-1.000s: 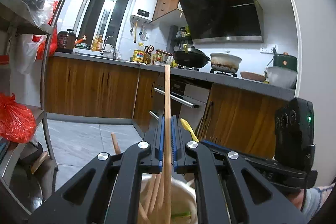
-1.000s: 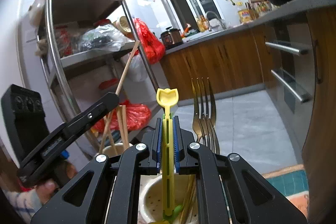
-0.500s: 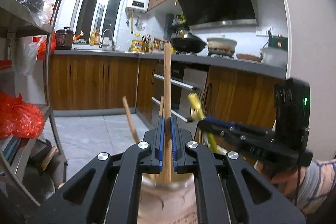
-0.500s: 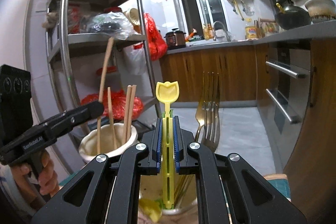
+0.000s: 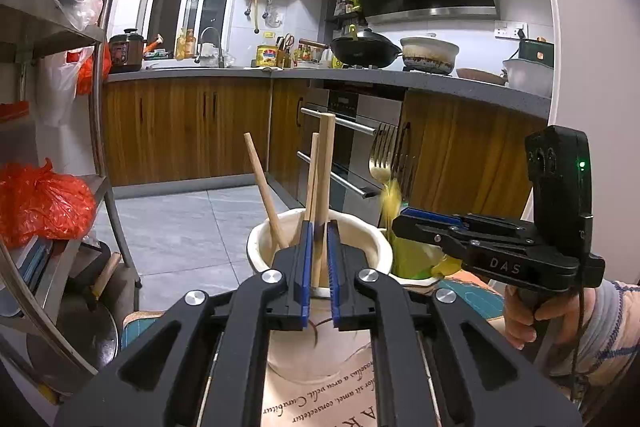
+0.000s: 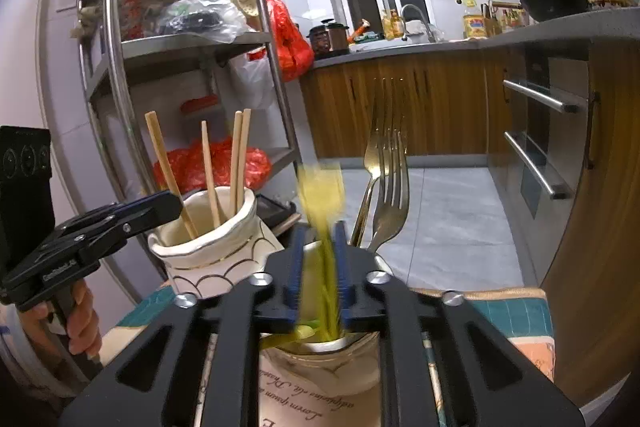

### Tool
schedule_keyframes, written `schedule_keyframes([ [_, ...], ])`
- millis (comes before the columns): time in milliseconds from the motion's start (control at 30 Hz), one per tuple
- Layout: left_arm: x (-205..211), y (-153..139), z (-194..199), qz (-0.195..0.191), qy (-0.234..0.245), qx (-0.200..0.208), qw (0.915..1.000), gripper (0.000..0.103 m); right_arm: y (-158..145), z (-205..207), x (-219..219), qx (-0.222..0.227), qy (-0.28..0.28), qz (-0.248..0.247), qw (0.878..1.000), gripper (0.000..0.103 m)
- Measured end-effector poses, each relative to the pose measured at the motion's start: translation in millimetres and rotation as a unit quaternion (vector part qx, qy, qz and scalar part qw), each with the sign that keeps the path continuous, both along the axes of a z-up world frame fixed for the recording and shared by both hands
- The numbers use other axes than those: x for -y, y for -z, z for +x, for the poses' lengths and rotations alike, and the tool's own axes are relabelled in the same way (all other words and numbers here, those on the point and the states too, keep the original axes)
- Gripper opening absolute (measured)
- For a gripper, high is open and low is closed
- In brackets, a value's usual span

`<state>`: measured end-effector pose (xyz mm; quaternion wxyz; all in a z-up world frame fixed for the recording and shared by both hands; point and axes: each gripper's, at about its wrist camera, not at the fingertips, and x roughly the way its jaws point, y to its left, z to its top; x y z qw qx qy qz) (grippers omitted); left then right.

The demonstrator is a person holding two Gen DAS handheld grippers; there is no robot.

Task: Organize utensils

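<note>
Step in hand: I judge this the release. I am dropping one utensil into each holder.
Left gripper (image 5: 318, 259): jaws have just been opening a crack. A chopstick (image 5: 324, 187) stands between the pads, loose as far as I can see, its lower end down in the chopstick cup (image 5: 372, 247).
Right gripper (image 6: 320, 267): jaws have just been opening and now stand parted. The yellow spoon (image 6: 320, 195) is a blur between them, apparently dropping free into the cutlery cup (image 6: 320, 367) below.
Where the holders sit: the two cups are side by side on a patterned cloth (image 6: 520, 311), chopstick cup left, cutlery cup right and near my right tool.
Chopsticks, counted: four in the chopstick cup, seen from the right wrist; I see three from the left.
Forks (image 6: 390, 187): at least two, tines up in the cutlery cup; they overlap, so I cannot be sure.
Yellow spoons: one.
Next move: I would spread both jaws wider, then draw each tool straight back and up, clear of the handles, so nothing tips a cup.
</note>
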<state>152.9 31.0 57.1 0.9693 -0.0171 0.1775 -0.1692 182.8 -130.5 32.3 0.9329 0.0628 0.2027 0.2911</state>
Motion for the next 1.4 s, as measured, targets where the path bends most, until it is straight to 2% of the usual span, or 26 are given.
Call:
schedule_keyframes([
  [33, -1, -1, -1, 0.000, -0.002, -0.001, 1.0000, 0.021, -1, -1, 1, 0.000, 0.001, 0.002, 1.000, 0.031],
  [100, -2, -4, -4, -0.002, -0.007, 0.001, 1.0000, 0.030, -4, -7, 3, 0.004, 0.006, 0.003, 1.000, 0.031],
  [267, -7, -9, -20, -0.013, -0.016, 0.003, 0.9998, 0.038, -11, -24, 12, 0.010, 0.018, 0.010, 1.000, 0.036],
  [467, -8, -2, -46, -0.013, -0.012, -0.010, 0.9998, 0.040, -11, -59, 22, 0.008, 0.033, -0.002, 0.999, 0.037],
  [533, -9, 4, -55, -0.007, -0.013, -0.017, 0.9997, 0.048, -7, -72, 24, 0.006, 0.037, -0.013, 0.999, 0.042],
  [700, -6, 16, -73, 0.011, -0.018, -0.024, 0.9995, 0.052, 6, -100, 29, 0.007, 0.052, -0.041, 0.998, 0.053],
  [767, -4, 20, -78, 0.018, -0.026, -0.023, 0.9992, 0.059, 11, -107, 28, 0.007, 0.060, -0.057, 0.997, 0.059],
  [833, -2, 24, -83, 0.023, -0.031, -0.020, 0.9991, 0.069, 14, -112, 29, 0.011, 0.067, -0.067, 0.995, 0.066],
  [967, 4, 28, -88, 0.042, -0.039, -0.011, 0.9983, 0.078, 21, -121, 33, 0.023, 0.088, -0.083, 0.992, 0.075],
  [1100, 5, 31, -95, 0.052, -0.050, 0.001, 0.9974, 0.091, 24, -125, 35, 0.029, 0.098, -0.092, 0.990, 0.083],
  [1200, 3, 35, -98, 0.046, -0.054, -0.006, 0.9974, 0.096, 23, -131, 38, 0.041, 0.110, -0.087, 0.989, 0.092],
  [1400, 0, 33, -107, 0.043, -0.061, 0.009, 0.9972, 0.097, 20, -140, 36, 0.060, 0.125, -0.095, 0.986, 0.098],
])
